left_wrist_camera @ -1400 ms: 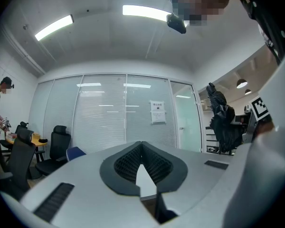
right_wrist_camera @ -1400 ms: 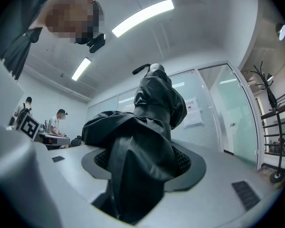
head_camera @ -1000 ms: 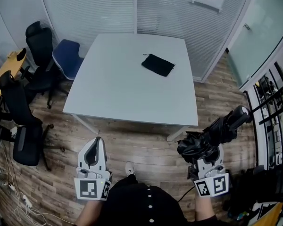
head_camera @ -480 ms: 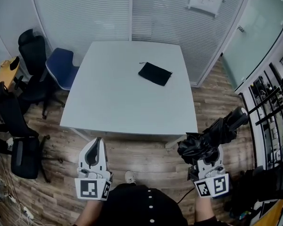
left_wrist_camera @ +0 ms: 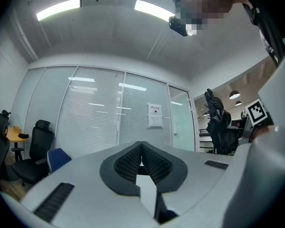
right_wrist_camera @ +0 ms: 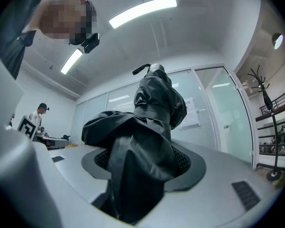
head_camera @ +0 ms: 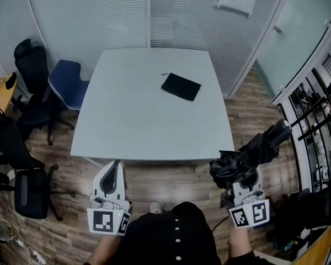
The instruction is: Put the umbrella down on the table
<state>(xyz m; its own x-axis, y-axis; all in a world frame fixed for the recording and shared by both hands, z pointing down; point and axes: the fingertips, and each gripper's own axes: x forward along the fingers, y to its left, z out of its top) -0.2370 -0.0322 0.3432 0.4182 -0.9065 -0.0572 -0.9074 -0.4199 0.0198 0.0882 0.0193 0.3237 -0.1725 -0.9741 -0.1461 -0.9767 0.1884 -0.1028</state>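
Note:
A folded black umbrella (head_camera: 248, 156) sticks out of my right gripper (head_camera: 244, 176), which is shut on its bunched fabric; its handle end points up and right, off the table's near right corner. In the right gripper view the umbrella (right_wrist_camera: 147, 137) fills the space between the jaws and rises ahead. My left gripper (head_camera: 112, 169) is shut and empty, just short of the white table's (head_camera: 127, 120) near edge; its pads (left_wrist_camera: 133, 158) meet in the left gripper view.
A black pouch (head_camera: 181, 86) lies on the table's far right part. A blue chair (head_camera: 66, 79) and black office chairs (head_camera: 22, 142) stand at the left. Glass walls with blinds close off the back. A black rack (head_camera: 314, 120) is at the right.
Both grippers and the view have moved forward toward the table; its near edge now lies closer to the jaws. The grip on the umbrella is unchanged.

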